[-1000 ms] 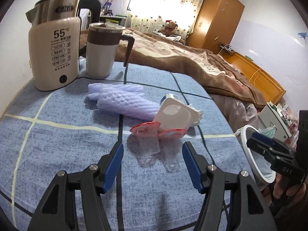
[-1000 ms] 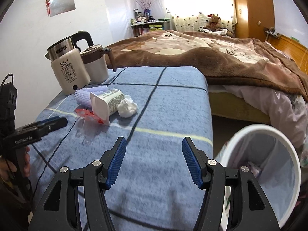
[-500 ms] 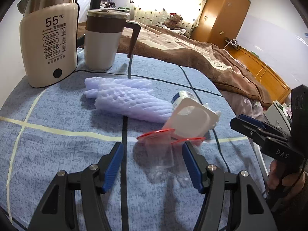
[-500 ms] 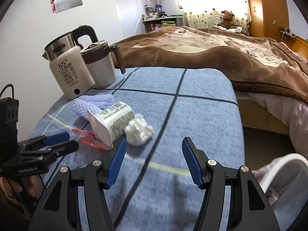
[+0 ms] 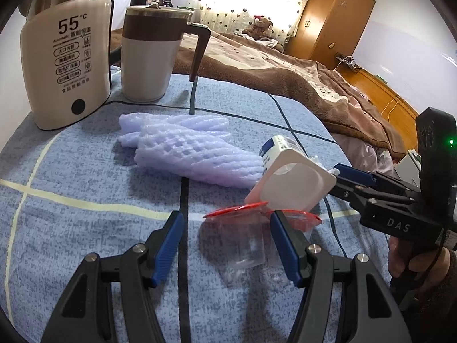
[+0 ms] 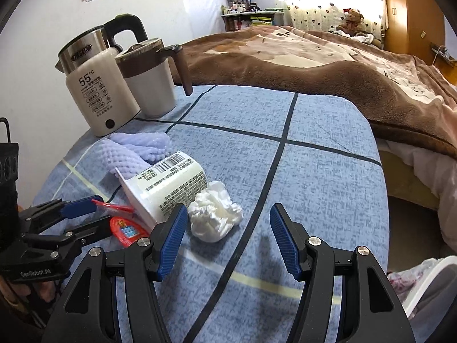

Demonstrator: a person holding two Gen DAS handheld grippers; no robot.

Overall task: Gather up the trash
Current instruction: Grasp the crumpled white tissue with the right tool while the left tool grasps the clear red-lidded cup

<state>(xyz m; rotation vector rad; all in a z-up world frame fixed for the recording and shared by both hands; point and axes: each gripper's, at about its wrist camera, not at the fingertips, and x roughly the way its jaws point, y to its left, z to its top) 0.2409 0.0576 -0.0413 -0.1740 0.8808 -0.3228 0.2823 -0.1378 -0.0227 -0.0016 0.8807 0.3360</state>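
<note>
My left claw hangs over the blue checked table with its jaws spread and nothing pressed between the pads. A clear plastic cup with a red rim lies on its side on the cloth between the two blue pads, and I cannot make out whether the right pad touches it. Just beyond it a white yogurt cup lies tipped over, its open mouth facing me, leaning on a lilac foam fruit net.

My right claw is released too, jaws wide, empty. A crumpled white tissue lies just ahead of its left pad, touching the yogurt cup's side. In this view I see the left claw's tips either side of the red rim.

An electric kettle and a lidded brown-and-white mug stand side by side at the table's far corner. A white bin shows at the lower right edge, below the table.
</note>
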